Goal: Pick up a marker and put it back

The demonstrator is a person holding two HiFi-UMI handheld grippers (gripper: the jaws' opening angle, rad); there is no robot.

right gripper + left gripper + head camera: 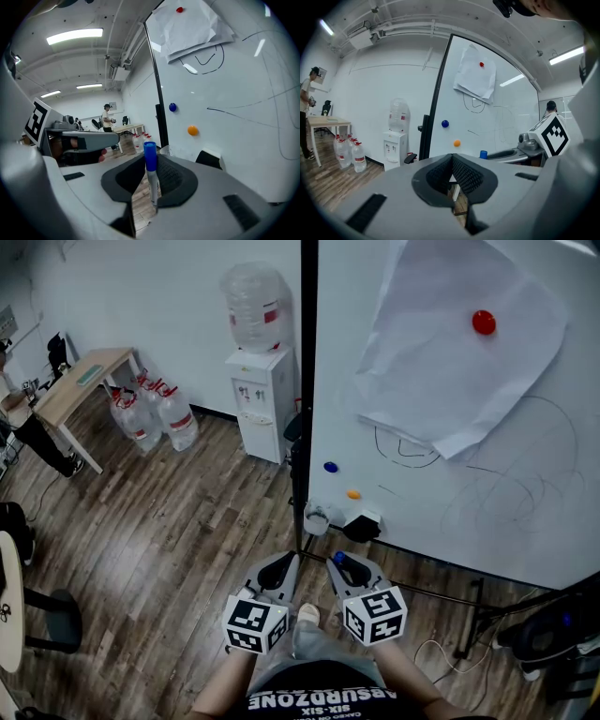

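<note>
– Two grippers are out in front of the whiteboard (450, 502). Which one has the marker (152, 176)?

– The right gripper (150, 180). Its fingers (175, 180) squeeze the marker by its white body, and it stands up with the blue cap on top.

– Why hold it that way?

– I think standing up makes it easy to drop into the small white cup (317, 518) at the bottom of the board, beside what looks like an eraser (362, 525). That may be its home.

– And the left gripper (452, 178)?

– Its fingers are pressed together with nothing in them. It sits just beside the other one, I guess to keep out of the way.

– Does the head view show all that?

– No. From up there only the blue cap pokes out. The right gripper view shows the whole marker and how the fingers pinch it. But the head view shows the cup whole, and that the marker is apart from it, not in it yet.
</note>
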